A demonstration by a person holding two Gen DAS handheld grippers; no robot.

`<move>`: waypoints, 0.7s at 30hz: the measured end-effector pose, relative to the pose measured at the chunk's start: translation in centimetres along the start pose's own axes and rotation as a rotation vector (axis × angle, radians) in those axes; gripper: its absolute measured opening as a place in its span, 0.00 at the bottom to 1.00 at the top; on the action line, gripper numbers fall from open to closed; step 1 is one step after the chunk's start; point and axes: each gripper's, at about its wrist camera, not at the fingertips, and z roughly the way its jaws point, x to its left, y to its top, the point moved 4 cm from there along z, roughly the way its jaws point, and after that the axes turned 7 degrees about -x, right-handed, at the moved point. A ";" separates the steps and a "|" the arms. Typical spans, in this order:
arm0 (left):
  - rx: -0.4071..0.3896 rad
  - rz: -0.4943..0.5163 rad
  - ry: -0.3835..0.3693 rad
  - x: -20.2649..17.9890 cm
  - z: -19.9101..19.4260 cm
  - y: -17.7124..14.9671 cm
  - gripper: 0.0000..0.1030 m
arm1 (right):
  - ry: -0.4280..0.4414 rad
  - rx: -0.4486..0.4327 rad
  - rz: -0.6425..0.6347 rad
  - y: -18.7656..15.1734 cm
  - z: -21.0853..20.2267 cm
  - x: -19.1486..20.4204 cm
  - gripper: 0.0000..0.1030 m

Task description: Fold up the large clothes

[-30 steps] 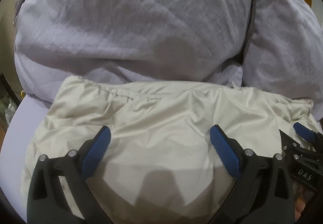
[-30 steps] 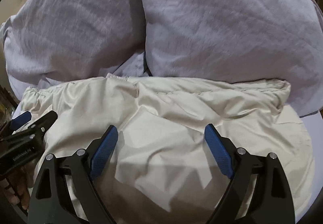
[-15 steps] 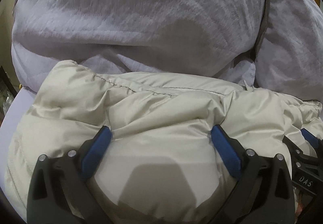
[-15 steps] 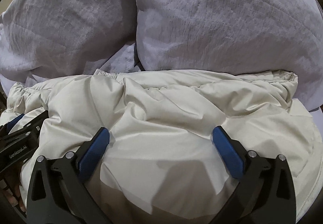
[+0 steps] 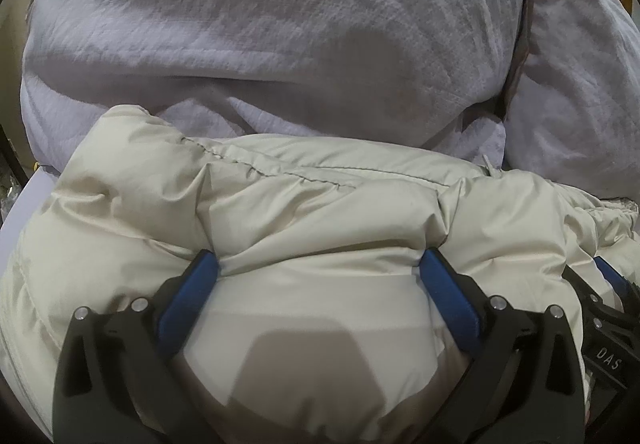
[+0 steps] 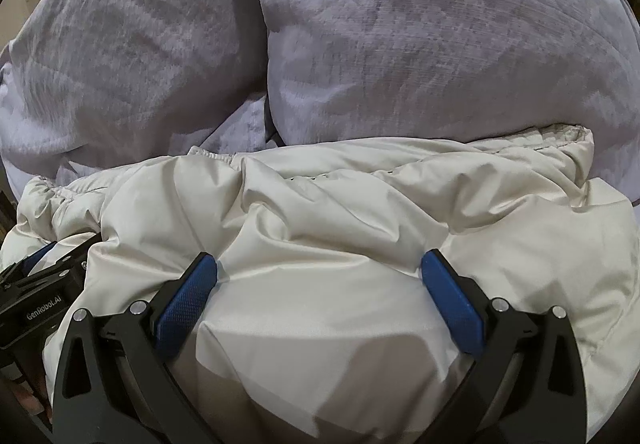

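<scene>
— Both our grippers have sunk into the cream puffer jacket (image 5: 320, 219); it bulges up between the pads now.

— We see the left gripper (image 5: 318, 276) and right gripper (image 6: 319, 274) with jaws spread wide, pressing, not pinching. It lies bunched on the bed against the lilac pillows (image 6: 420, 35).

— So we're flattening the fold, probably squeezing air out.

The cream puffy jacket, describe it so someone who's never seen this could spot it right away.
Two big lavender pillows fill the back. Bunched right in front of them lies the cream puffy jacket. It is shiny, smooth and quilted with stitched seams, where the pillows are matte, crinkled and purple-grey.
</scene>
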 end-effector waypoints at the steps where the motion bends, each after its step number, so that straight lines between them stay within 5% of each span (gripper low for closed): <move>1: -0.001 0.000 0.000 0.0 0.0 -0.1 0.98 | -0.001 -0.001 0.002 -0.1 0.1 -0.1 0.99; 21: -0.001 0.001 0.003 -0.4 -0.5 0.0 0.98 | -0.002 -0.003 0.006 0.1 -1.0 -0.4 0.99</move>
